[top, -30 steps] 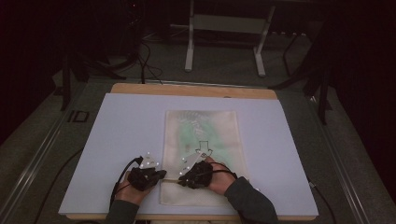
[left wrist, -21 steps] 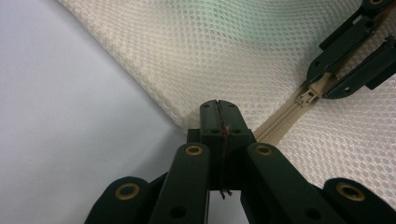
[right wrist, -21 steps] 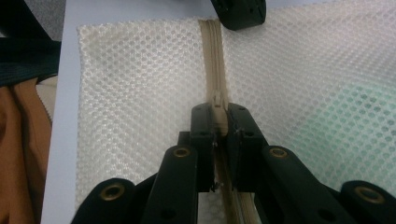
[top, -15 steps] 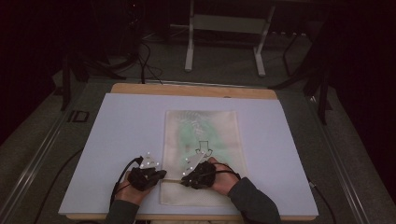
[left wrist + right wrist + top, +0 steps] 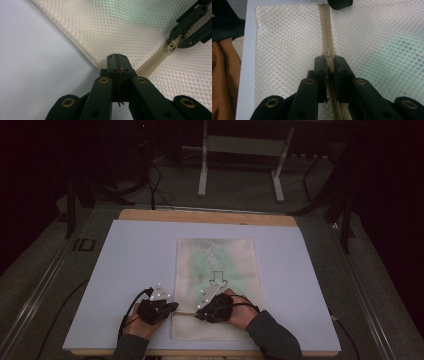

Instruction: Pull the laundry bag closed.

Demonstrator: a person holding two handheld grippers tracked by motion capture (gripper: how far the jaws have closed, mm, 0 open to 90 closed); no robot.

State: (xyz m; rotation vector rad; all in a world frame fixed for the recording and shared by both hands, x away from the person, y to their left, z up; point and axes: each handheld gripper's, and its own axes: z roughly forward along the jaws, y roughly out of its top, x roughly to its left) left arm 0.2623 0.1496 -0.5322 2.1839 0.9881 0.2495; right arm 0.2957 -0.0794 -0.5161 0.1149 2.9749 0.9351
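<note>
In the high view, the mesh bag (image 5: 215,285) lay flat mid-table, its zipper (image 5: 187,314) running between both grippers. In the left gripper view, the left gripper (image 5: 117,58) was pinched on the bag's edge at the zipper's end. In the right gripper view, the right gripper (image 5: 329,61) was clamped on the zipper pull (image 5: 329,56), the track stretching ahead.

I note a pale lavender mat (image 5: 130,270) covering my wooden table (image 5: 200,216). Beyond it, a white frame stand (image 5: 240,150) sits on grey carpet (image 5: 45,270).
</note>
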